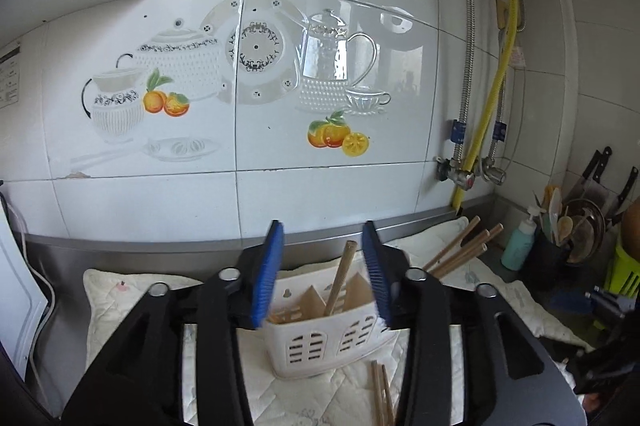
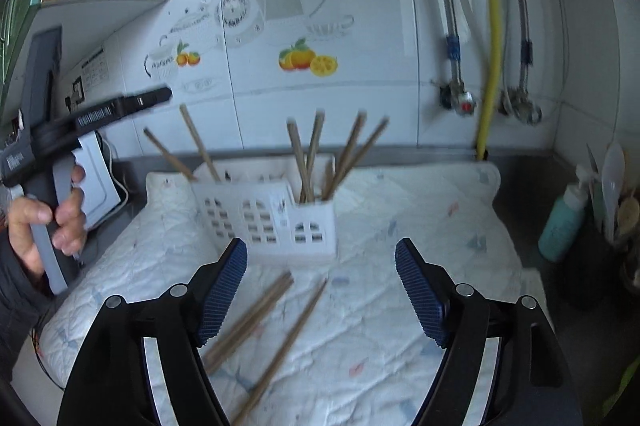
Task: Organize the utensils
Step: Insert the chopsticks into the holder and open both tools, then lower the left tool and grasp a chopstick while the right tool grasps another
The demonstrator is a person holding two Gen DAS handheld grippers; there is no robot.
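The white slotted utensil holder (image 2: pixel 272 216) stands upright on a quilted pale cloth (image 2: pixel 420 226) spread over the counter, near the tiled wall. Several wooden chopsticks (image 2: pixel 316 158) already lean in its right-hand compartment, and two more stick up from the far left end; the middle section looks unfilled from the right wrist view. A few loose chopsticks (image 2: pixel 264 322) lie flat on the cloth in front of the holder, just ahead of the right gripper (image 2: pixel 320 290), whose jaws stand wide apart and hold nothing. The left gripper (image 1: pixel 322 274) hangs close over the holder with its blue pads apart; one chopstick (image 1: pixel 340 278) stands between them, but no pad touches it. By my reckoning the job is past halfway: most sticks are stowed and the loose ones on the cloth are left to gather. Off to the right a teal soap bottle (image 2: pixel 564 222) and a dark pot of spoons (image 1: pixel 552 254) sit against the corner
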